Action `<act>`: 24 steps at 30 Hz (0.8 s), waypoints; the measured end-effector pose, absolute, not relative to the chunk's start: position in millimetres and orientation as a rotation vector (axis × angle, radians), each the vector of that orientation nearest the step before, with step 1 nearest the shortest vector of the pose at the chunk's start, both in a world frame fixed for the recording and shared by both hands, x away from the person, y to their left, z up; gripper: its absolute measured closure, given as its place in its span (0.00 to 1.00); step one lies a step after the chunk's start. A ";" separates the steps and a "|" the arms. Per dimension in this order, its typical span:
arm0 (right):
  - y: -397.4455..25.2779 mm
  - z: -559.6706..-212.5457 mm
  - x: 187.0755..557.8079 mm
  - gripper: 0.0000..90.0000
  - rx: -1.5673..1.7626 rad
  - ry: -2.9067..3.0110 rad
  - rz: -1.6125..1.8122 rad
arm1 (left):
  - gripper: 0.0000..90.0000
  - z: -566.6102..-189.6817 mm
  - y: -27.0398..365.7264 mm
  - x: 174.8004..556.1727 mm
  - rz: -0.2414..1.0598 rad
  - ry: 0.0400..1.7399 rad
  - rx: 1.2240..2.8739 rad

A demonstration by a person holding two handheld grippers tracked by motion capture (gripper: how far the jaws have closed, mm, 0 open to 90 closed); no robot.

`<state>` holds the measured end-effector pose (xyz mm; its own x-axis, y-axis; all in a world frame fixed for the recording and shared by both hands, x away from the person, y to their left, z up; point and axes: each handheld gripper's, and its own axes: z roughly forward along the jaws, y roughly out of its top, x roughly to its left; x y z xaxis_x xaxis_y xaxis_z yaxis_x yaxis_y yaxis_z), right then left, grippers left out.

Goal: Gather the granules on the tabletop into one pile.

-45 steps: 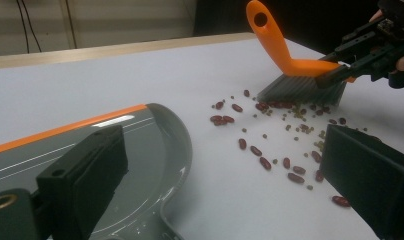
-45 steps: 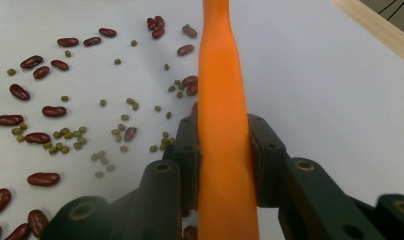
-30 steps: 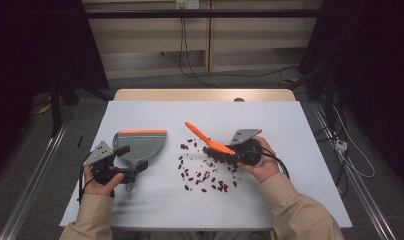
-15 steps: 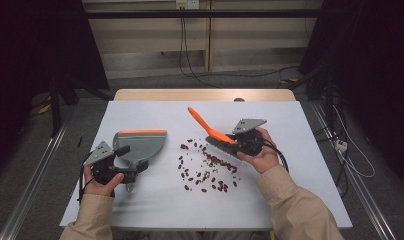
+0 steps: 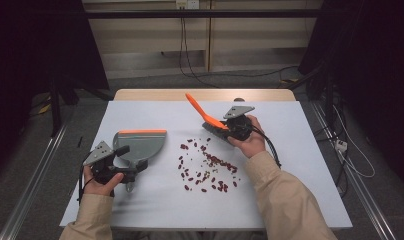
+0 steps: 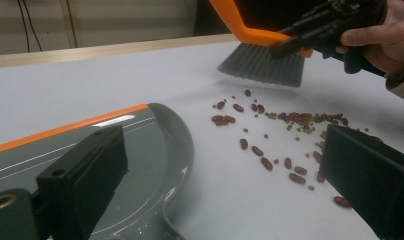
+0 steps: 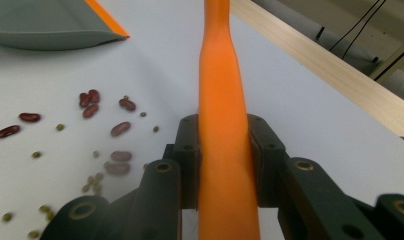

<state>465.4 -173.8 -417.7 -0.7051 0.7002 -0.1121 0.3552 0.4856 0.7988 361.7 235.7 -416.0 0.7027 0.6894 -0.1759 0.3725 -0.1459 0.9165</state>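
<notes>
On the table (image 5: 300,150), as I see it:
Right gripper (image 5: 229,131): clenched on my brush (image 5: 205,116), above the beans (image 5: 207,167).
Left gripper (image 5: 124,172): jaws released, beside the dustpan (image 5: 140,145).

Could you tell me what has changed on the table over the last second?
The right gripper, shut on the brush, moved away from the person, toward the table's far edge, carrying the brush past the far side of the beans. Nothing was taken hold of or let go. The left gripper, the dustpan and the beans stayed where they were.
</notes>
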 end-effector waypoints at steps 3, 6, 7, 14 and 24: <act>-167.5 -419.5 471.0 0.80 0.863 2.298 1.078 | 0.05 -416.1 235.9 361.9 0.344 0.848 1.761; -160.0 -422.9 476.1 0.80 0.820 2.303 1.065 | 0.05 -416.4 236.2 362.2 0.344 0.848 1.762; -157.7 -425.1 477.2 0.80 0.799 2.307 1.054 | 0.05 -416.5 236.3 362.2 0.343 0.850 1.761; -148.9 -429.9 472.0 0.79 0.731 2.394 1.071 | 0.05 -416.5 237.9 361.7 0.346 0.855 1.756; -150.6 -427.0 442.2 0.79 0.612 2.484 1.114 | 0.05 -417.1 237.2 361.6 0.347 0.853 1.759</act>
